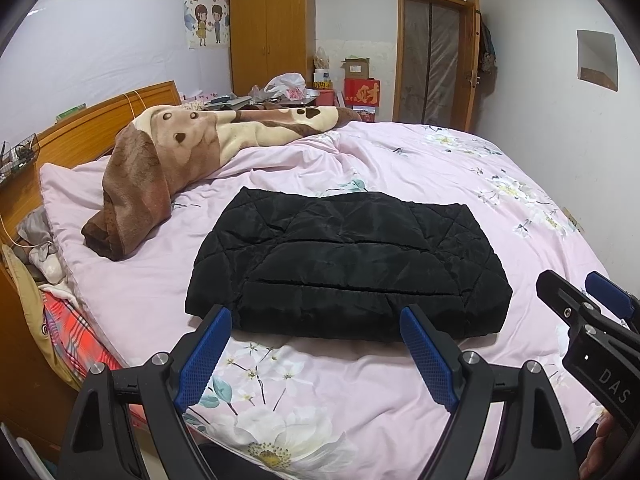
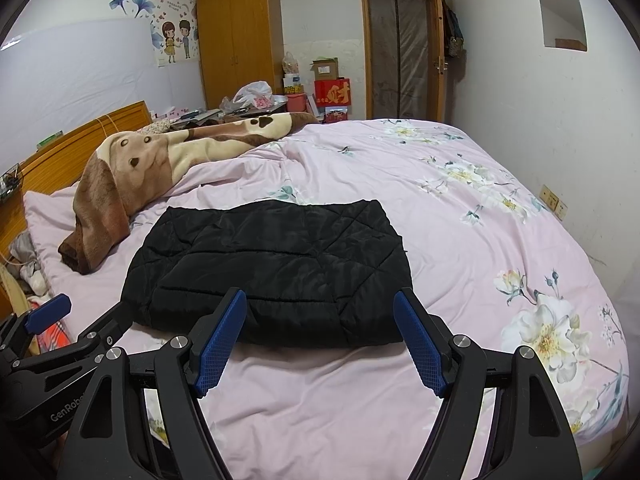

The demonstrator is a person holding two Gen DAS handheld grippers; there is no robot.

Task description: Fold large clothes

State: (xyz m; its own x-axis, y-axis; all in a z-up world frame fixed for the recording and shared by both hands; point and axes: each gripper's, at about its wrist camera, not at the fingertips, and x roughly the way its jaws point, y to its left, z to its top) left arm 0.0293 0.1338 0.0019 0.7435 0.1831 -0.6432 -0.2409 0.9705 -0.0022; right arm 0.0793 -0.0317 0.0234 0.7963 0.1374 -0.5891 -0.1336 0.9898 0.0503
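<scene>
A black folded coat [image 1: 344,264] lies mid-frame on the pink bed [image 1: 440,168]. The left gripper [image 1: 316,316] is wide open at the bottom, holding nothing.

Folded jacket [image 1: 344,264] [image 2: 272,268] lies flat on the bed quilt [image 1: 420,160] [image 2: 400,184], approx. mid-bed, w/ a blanket [image 1: 176,160] [image 2: 132,176] heaped behind it to the left, by the headboard [image 1: 100,120] [image 2: 76,140]. Left gripper [image 1: 316,344] and right gripper [image 2: 320,332] sit side by side in front of the jacket's near edge, both spread wide, neither touching it. Wardrobe [image 1: 272,28] [image 2: 240,36] stands behind the bed, door [image 1: 432,56] [image 2: 400,48] to its right, w/ boxes [image 1: 360,84] [image 2: 332,84] stacked between them.
</scene>
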